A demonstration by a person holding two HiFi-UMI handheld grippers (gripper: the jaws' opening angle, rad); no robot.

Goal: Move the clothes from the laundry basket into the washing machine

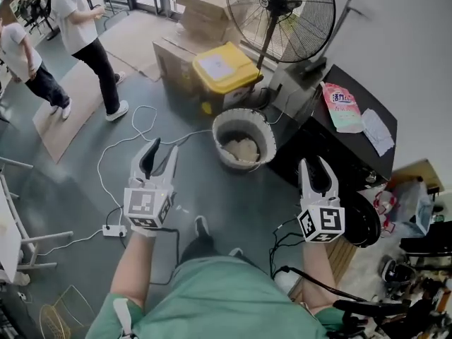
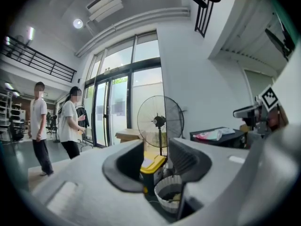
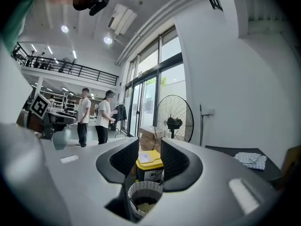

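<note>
A black washing machine is seen at right, with the white laundry basket set just beside it. Pale clothes are piled inside. The left gripper and right gripper are held with jaws parted, all 4 empty.

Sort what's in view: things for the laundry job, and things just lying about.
For the job: laundry basket, clothes in it, black washing machine, left gripper, right gripper, both with open, empty jaws.
Lying about: floor fan, yellow-lidded bin, cardboard boxes, pink pouch, power strip.
</note>
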